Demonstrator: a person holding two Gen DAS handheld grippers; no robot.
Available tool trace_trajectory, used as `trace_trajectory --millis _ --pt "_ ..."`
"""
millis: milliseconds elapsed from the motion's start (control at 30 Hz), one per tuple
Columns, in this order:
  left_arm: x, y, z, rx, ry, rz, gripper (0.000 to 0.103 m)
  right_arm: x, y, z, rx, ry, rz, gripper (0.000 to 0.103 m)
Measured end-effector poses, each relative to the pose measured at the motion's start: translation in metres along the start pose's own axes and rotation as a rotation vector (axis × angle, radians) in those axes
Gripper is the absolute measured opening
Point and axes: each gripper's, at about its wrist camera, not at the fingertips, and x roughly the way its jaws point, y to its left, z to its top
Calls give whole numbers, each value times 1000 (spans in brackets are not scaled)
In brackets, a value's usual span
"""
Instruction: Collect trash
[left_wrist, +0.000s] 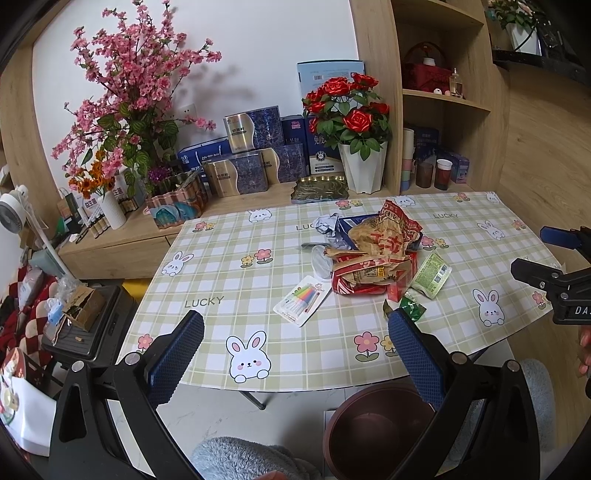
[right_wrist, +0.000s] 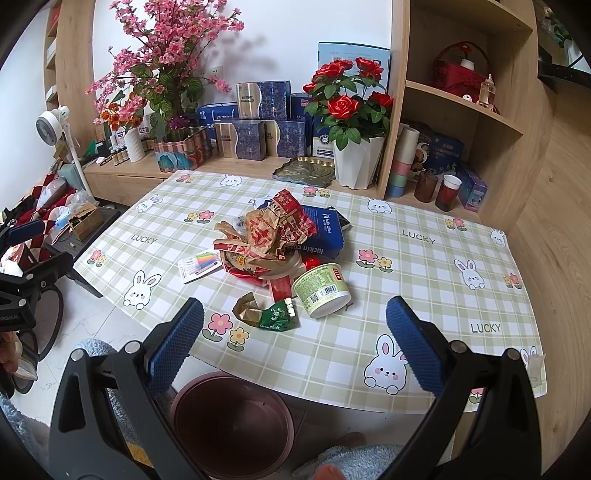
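Both grippers hang above the near edge of the surface (right_wrist: 424, 258), which wears a green checked cloth printed with rabbits and flowers. The left gripper (left_wrist: 295, 354) has its blue-padded fingers spread wide with nothing between them. The right gripper (right_wrist: 295, 347) is equally wide and empty.

The landmark is the trash pile (right_wrist: 266, 236) heaped at the middle of the surface: crumpled brown and red paper wrappers, with a blue coffee bag (right_wrist: 325, 236) tucked under its right side. Just in front of the pile, toward the grippers, a green paper cup (right_wrist: 321, 290) lies on its side, its open mouth facing the near edge. Just left of the cup, a crumpled green and gold wrapper (right_wrist: 266, 314) lies apart from the pile. To the left of the pile, touching its edge, sits a card of coloured pens (right_wrist: 199, 264). In the left wrist view, a crushed clear plastic cup (left_wrist: 321, 260) and a silvery crumpled foil (left_wrist: 328, 225) show on the pile's far left side.

Below the near edge of the surface, in front of the pile, a dark red bin (right_wrist: 232, 424) stands on the floor, open. Beyond the pile, a white pot of red roses (right_wrist: 354, 122) stands on the wooden shelf.
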Motion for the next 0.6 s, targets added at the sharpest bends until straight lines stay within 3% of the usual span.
trace_trajectory --millis 600 --pt "11 -4 3 -5 34 -18 98 14 0 -5 8 10 20 97"
